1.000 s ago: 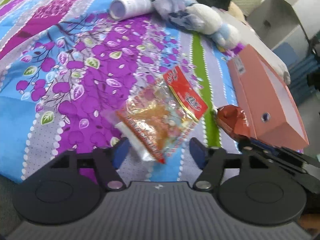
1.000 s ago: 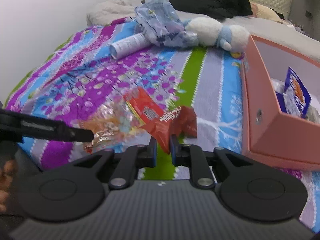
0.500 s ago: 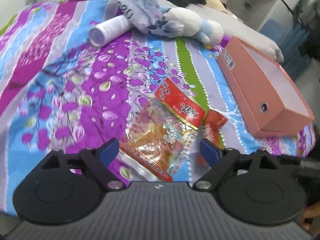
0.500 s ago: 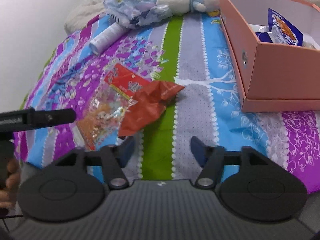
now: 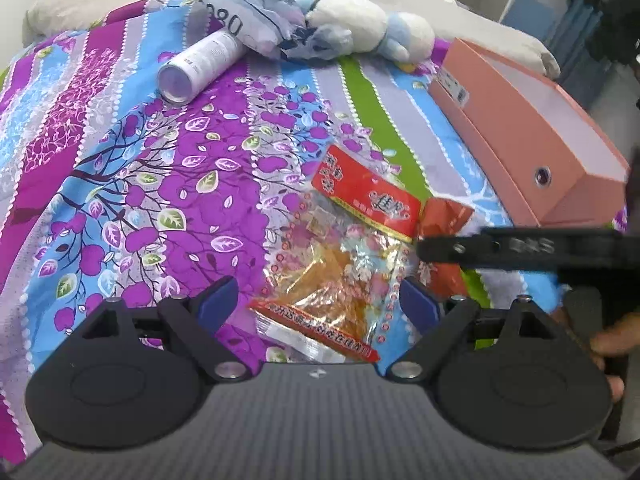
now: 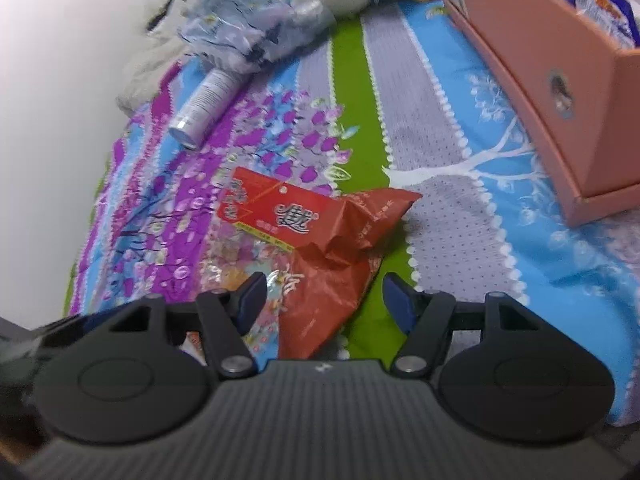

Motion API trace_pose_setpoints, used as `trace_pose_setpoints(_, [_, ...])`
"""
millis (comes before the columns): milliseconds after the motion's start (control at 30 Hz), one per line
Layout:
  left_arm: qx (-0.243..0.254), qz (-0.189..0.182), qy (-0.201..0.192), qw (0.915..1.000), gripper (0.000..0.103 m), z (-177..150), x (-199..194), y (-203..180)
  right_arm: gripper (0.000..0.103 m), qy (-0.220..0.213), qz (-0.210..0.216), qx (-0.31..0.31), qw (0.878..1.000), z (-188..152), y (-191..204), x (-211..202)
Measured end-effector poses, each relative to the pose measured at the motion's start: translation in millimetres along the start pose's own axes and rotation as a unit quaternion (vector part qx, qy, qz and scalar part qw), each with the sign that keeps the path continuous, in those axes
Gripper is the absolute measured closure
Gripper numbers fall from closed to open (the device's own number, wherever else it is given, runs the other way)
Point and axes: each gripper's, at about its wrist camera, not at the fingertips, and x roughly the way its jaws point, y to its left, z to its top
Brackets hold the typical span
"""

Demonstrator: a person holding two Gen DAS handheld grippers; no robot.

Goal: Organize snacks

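Through my left camera, my left gripper point(image 5: 318, 300) hangs over the patterned bedspread point(image 5: 120, 168) with its jaws spread wide; they have just been opening. The clear snack bag point(image 5: 340, 264) with the red header lies flat between my blue fingertips point(image 5: 218, 298), and neither pad presses on it, so I hold nothing here. Just right of it lies the red packet point(image 5: 444, 216), partly hidden by a black bar that crosses from the right, part of my other gripper, with fingers of a hand point(image 5: 612, 340) behind it. The pink box point(image 5: 532, 152) sits on the bedspread further right. At the far end are a white can point(image 5: 200, 66) lying on its side, a crumpled plastic bag point(image 5: 256, 12) and a plush toy point(image 5: 368, 24).

Through my right camera, which is blurred, my right gripper point(image 6: 322, 300) also has its jaws apart, having just been opening. The red packet point(image 6: 340, 248) lies crumpled between them, resting partly on the clear bag point(image 6: 240, 248); the pads stand clear of it. The pink box point(image 6: 540, 92) is to the upper right, with a blue snack pack point(image 6: 596, 4) showing inside.
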Motion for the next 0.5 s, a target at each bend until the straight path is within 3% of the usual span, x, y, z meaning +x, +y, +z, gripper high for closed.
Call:
trace_pose_setpoints(167, [0.014, 0.004, 0.008, 0.9999, 0.012, -5.6, 4.5, -4.6, 0.035, -0.001, -0.021, -0.045, 0.999, 1.2, 7.5, 11.5])
trace_pose_setpoints(333, [0.035, 0.007, 0.019, 0.9992, 0.012, -4.6, 13.5, -8.4, 0.045, -0.007, -0.031, -0.055, 0.998, 3.1, 7.0, 10.7])
trace_pose_setpoints(500, [0.077, 0.001, 0.03, 0.9966, 0.006, -1.7, 24.6, -18.3, 0.046, -0.011, -0.048, -0.062, 0.997, 3.2, 0.8, -2.1])
